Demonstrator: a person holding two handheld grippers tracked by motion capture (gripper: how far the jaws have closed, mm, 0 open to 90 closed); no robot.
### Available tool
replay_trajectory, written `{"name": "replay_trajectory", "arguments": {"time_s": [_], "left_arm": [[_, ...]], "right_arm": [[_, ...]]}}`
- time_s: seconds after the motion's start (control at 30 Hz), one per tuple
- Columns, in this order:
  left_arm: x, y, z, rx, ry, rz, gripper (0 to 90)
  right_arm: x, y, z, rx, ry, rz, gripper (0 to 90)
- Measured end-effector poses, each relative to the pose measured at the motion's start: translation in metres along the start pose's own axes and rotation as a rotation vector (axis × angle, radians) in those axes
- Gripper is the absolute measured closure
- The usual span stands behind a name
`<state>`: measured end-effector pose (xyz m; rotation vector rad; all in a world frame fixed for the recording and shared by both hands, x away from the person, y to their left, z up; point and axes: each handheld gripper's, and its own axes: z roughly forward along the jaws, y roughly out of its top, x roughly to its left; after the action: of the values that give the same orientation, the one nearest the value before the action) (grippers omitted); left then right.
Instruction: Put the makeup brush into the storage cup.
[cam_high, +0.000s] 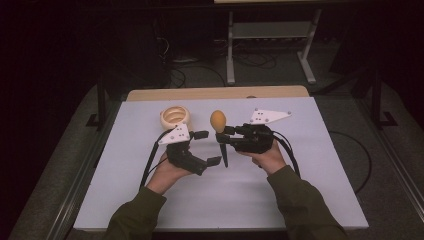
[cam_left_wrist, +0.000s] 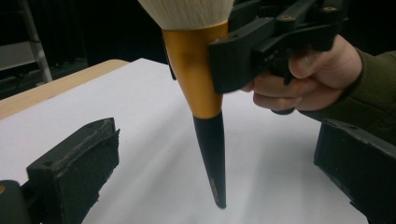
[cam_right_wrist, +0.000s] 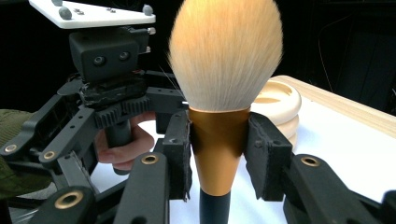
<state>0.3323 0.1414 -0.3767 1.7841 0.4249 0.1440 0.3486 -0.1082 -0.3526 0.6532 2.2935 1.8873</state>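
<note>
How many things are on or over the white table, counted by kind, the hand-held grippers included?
Makeup brush: 1, held upright in the jaws of the right gripper
Cream ring-shaped holder: 1
Grippers: 2, the left gripper with jaws open and the right gripper
Total: 4

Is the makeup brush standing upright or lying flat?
Upright: the brush has bristles up and handle tip down toward the table, clamped in the right gripper.
</note>
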Motion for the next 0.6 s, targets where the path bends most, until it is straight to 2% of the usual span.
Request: {"name": "replay_trajectory", "arguments": {"time_s": [0.13, 0.23, 0.33, 0.4, 0.6], "left_arm": [[-0.0025, -0.0014, 0.006, 0.008, 0.004, 0.008, 0.4], [-0.0038, -0.0044, 0.0077, 0.026, 0.05, 0.039, 7.6], [-0.0019, -0.0069, 0.009, 0.025, 0.048, 0.037, 8.0], [-0.0017, -0.008, 0.0094, 0.022, 0.044, 0.044, 13.2], [-0.002, -0.0092, 0.0107, 0.01, 0.048, 0.04, 19.5]], "right_arm": [[0.0022, -0.0001, 0.0023, -0.004, 0.012, 0.004, 62.2], [0.0035, 0.0003, 0.003, -0.018, 0.024, 0.004, 62.3], [0.005, 0.0009, 0.0038, -0.024, 0.029, 0.006, 62.3], [0.0056, 0.0007, 0.0045, -0.023, 0.03, 0.007, 62.3], [0.0066, -0.0003, 0.0063, -0.02, 0.032, 0.007, 62.3]]}}
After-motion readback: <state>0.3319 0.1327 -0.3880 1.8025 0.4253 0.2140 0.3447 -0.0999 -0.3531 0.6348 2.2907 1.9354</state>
